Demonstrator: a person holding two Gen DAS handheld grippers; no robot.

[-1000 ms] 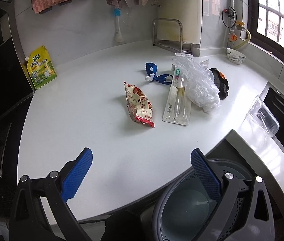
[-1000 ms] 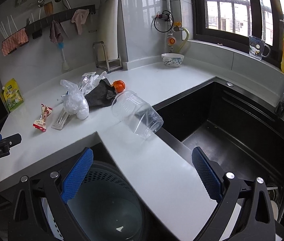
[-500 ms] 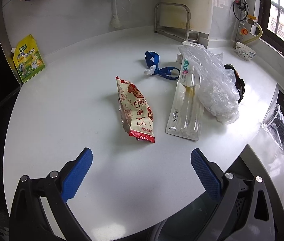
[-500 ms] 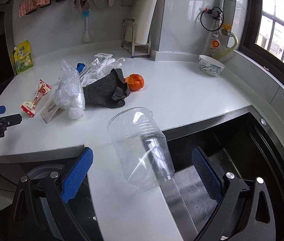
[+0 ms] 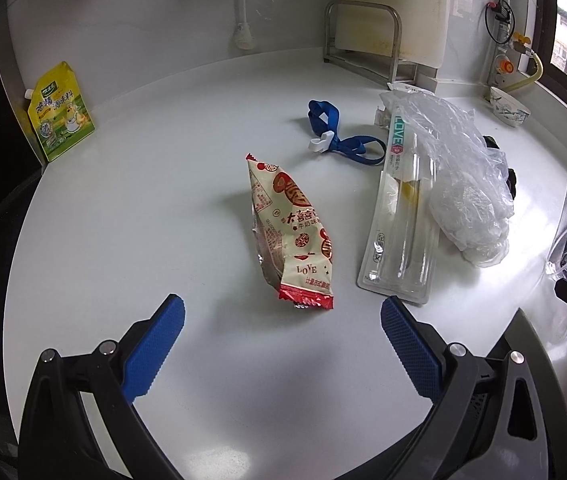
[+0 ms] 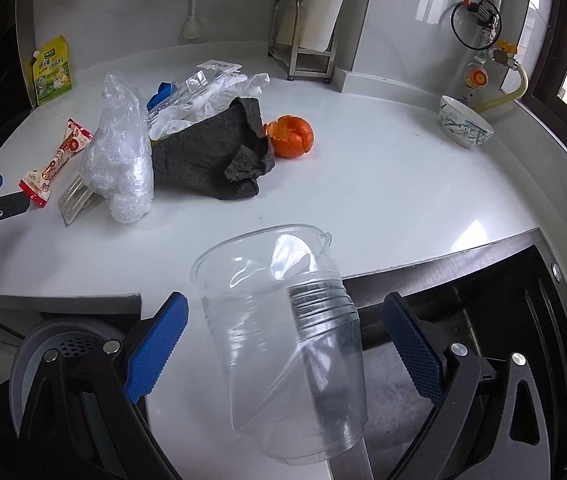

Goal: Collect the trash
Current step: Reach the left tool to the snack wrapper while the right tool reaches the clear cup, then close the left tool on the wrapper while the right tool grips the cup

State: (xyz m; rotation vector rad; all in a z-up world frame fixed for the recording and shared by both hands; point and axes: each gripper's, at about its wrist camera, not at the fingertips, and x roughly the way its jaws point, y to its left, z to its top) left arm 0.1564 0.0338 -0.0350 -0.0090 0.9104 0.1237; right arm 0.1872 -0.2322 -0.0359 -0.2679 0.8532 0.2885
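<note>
A: White worktop (image 5: 131,216), trash spread over it. What sits in front of the left gripper (image 5: 282,340)?

B: The red-and-cream snack wrapper (image 5: 293,236), lying flat just beyond the blue fingertips. The jaws are spread wide and hold nothing.

A: And beside the wrapper?

B: A clear toothbrush blister pack (image 5: 403,220) to its right, with a crumpled clear plastic bag (image 5: 463,184) resting against the pack's far side. A blue strap (image 5: 343,140) lies behind them.

A: The right gripper (image 6: 285,340)?

B: Also wide open. A stack of clear plastic cups (image 6: 283,320) lies on its side on the worktop's edge, between the two fingers; I cannot tell whether either pad touches it.

A: Anything else?

B: A dark grey cloth (image 6: 215,156) with orange peel (image 6: 291,137) touching it, and a grey trash bin (image 6: 59,356) below the worktop edge.
</note>
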